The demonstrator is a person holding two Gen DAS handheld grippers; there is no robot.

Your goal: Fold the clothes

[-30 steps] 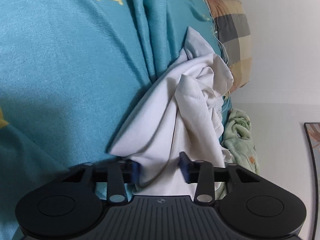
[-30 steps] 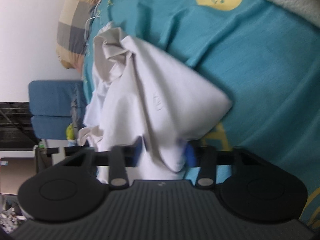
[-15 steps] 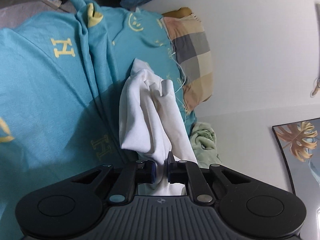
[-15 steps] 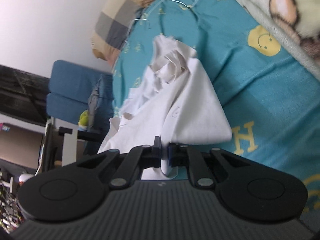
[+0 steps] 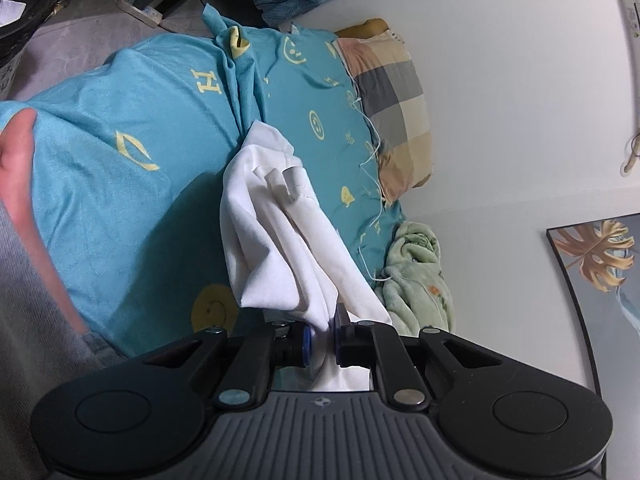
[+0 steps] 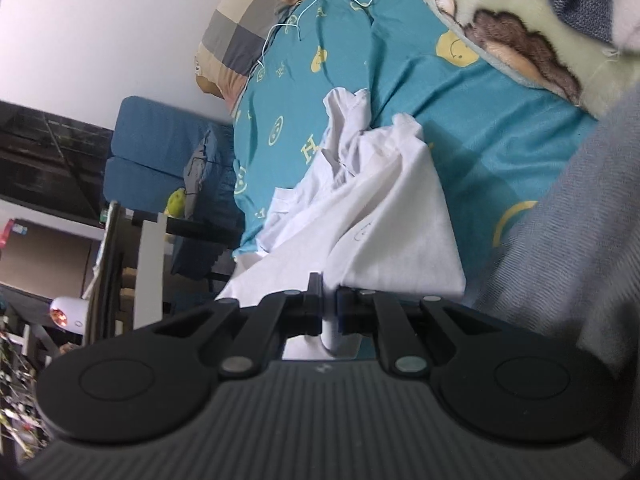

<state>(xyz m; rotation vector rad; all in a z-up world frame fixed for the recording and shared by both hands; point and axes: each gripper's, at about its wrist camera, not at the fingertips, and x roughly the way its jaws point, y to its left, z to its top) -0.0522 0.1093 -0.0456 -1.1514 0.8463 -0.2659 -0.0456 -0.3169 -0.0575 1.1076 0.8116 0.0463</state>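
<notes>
A white garment (image 5: pixel 280 232) hangs bunched above the teal bedsheet (image 5: pixel 120 184). My left gripper (image 5: pixel 322 336) is shut on one edge of it, with cloth pinched between the jaws. In the right wrist view the same white garment (image 6: pixel 384 216) stretches up from the teal bedsheet (image 6: pixel 500 128). My right gripper (image 6: pixel 329 308) is shut on another edge of it. The garment's far end still rests crumpled on the bed.
A checked pillow (image 5: pixel 392 104) lies at the bed's head by the white wall. A green blanket (image 5: pixel 420 276) is bunched beside the bed; a plush blanket (image 6: pixel 500 20) lies on it. A blue chair (image 6: pixel 160 156) stands off the bed. My grey sleeve (image 6: pixel 580 240) is close.
Both grippers closed on the white garment's edges and rose away from the bed, lifting and stretching the cloth. The bed now appears farther off in both views.
</notes>
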